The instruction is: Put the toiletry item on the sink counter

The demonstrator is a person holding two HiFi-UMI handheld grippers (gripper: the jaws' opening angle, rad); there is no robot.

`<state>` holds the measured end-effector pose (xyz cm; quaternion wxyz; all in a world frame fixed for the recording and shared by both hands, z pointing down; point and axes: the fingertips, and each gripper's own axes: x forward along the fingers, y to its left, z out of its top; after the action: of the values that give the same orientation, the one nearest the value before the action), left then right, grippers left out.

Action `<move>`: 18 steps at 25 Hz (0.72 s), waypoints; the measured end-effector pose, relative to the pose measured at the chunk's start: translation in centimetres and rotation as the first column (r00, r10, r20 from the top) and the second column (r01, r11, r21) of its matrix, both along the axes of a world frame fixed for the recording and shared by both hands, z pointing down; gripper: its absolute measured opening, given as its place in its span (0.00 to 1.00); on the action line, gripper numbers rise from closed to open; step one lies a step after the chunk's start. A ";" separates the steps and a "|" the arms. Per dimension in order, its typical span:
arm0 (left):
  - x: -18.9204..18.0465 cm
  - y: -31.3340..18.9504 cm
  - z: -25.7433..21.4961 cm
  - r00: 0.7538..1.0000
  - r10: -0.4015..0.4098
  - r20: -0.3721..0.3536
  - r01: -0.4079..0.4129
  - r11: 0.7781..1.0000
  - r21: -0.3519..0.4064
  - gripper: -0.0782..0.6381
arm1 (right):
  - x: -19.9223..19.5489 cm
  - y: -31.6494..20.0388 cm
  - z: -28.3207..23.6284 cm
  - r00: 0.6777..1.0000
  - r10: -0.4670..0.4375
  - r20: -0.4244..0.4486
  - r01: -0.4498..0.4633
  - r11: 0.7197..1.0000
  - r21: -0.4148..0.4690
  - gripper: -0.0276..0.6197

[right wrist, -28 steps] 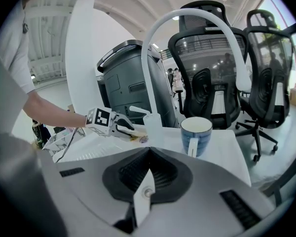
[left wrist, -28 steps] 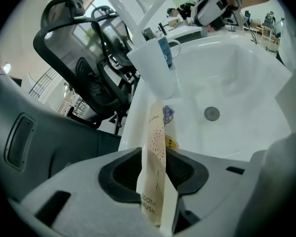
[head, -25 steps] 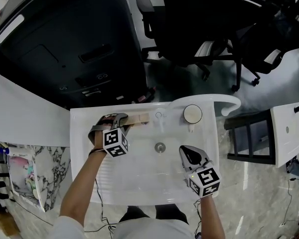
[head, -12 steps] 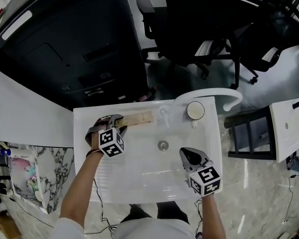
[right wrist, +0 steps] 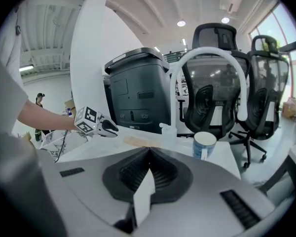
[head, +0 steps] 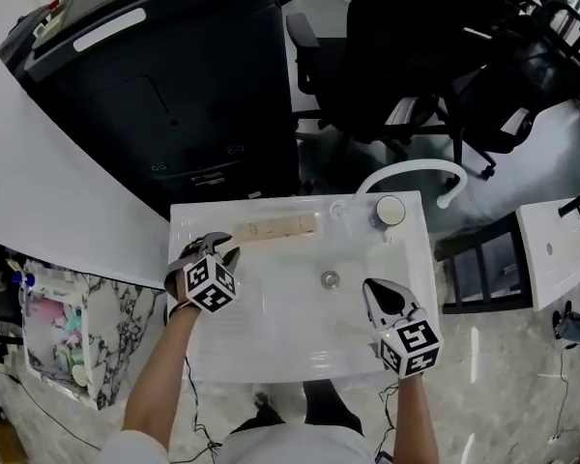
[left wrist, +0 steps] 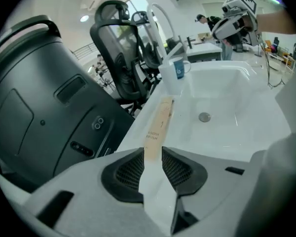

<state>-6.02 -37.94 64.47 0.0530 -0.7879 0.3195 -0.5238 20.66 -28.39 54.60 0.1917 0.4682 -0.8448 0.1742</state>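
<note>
A long tan toothbrush box (head: 275, 228) lies flat on the back ledge of the white sink counter (head: 188, 222). My left gripper (head: 222, 249) sits just short of the box's left end. Its jaws are closing, with a gap still between the pads. In the left gripper view the box (left wrist: 160, 120) shows through that gap, ahead of the tips of my left gripper (left wrist: 153, 154), and the pads do not press on it. My right gripper (head: 377, 293) hovers over the basin's front right, shut and empty, its pads meeting (right wrist: 149, 149).
A white and blue cup (head: 390, 210) stands at the back right beside the curved white faucet (head: 416, 170). The drain (head: 330, 279) is mid-basin. A black machine (head: 174, 85) and office chairs (head: 396, 56) stand behind the counter.
My left gripper has let go of the box's end and drawn back toward me. The box stays on the back ledge. The right gripper has hardly moved.
</note>
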 end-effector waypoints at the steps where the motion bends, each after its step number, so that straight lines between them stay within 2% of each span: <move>1: -0.8 0.6 -0.8 0.999 -0.030 -0.023 0.031 1.000 0.008 0.26 | -0.3 0.4 -0.6 1.000 0.003 -0.008 -0.002 1.000 0.015 0.04; 5: -3.2 3.1 -4.2 0.979 -0.134 -0.155 0.139 0.990 0.021 0.22 | -1.6 2.0 -3.3 0.998 -0.012 -0.062 0.017 0.996 0.085 0.04; 9: -5.7 6.1 -7.4 0.946 -0.184 -0.267 0.199 0.979 0.032 0.15 | -3.6 3.7 -6.5 0.994 -0.018 -0.107 0.034 0.988 0.153 0.04; 14: -7.6 9.6 -11.8 0.888 -0.205 -0.411 0.252 0.966 0.063 0.12 | -5.7 6.0 -10.4 0.991 -0.012 -0.135 0.044 0.971 0.234 0.04; 18: -8.0 12.2 -15.9 0.844 -0.175 -0.508 0.264 0.958 0.109 0.12 | -6.9 7.6 -13.2 0.989 -0.005 -0.150 0.049 0.956 0.290 0.04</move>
<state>-13.98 -25.78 48.58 -0.0220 -0.8457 0.4551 -0.2780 13.73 -20.75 41.40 0.1844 0.4914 -0.8511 0.0094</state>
